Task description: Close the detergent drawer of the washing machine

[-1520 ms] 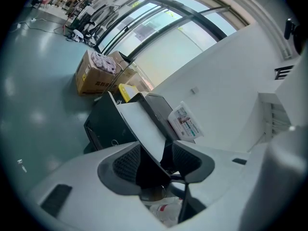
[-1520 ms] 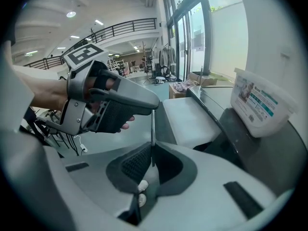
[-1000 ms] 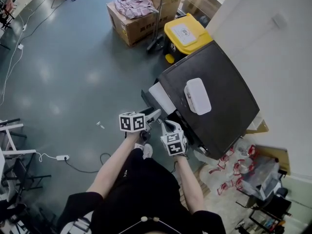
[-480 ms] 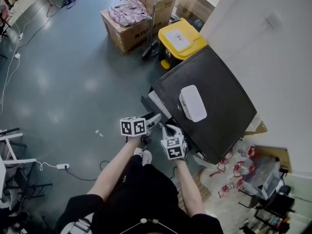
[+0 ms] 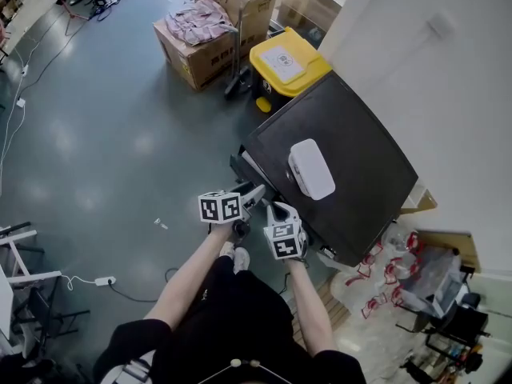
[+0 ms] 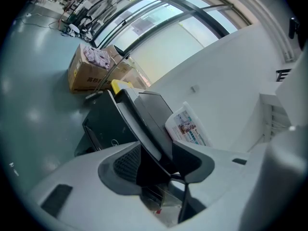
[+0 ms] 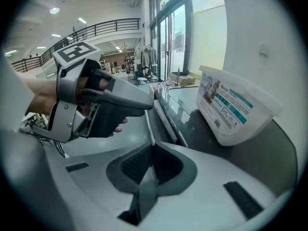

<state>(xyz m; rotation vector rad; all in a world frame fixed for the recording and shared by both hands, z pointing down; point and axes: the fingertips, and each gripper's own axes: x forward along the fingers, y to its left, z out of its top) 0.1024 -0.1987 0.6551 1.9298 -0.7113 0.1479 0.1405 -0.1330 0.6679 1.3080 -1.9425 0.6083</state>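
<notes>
Detergent drawer (image 5: 253,169) sits pulled out from the top front corner of the washing machine (image 5: 360,174), just left of frame centre in the head view, its pale inside showing. Not yet pushed home.

Person stands at the machine's front, both forearms reaching up from the bottom of the frame. Left gripper (image 5: 254,192) has its tips just below the drawer's front. Right gripper (image 5: 278,209) is just beside it to the right, against the machine's front edge.

Left gripper view: jaws stand apart. The machine's dark front edge with its pale strip runs down into the gap. Cannot tell whether either pad touches it. Something clear with a red speck shows low in the gap; cannot make out what.

Right gripper view: jaws drawn together, pads meeting at the tips, nothing clamped between them. The machine's top edge runs away from the tips.

White tub (image 5: 311,168) with a printed label lies on the machine's dark top, near its middle.

Upper centre of the head view: yellow-lidded bin (image 5: 284,58) beside the machine's far end. Left of it, open cardboard boxes (image 5: 184,42), one holding folded clothes (image 5: 200,18). Lower right: heap of clear plastic bags (image 5: 384,278) with red print on the floor by the machine.
</notes>
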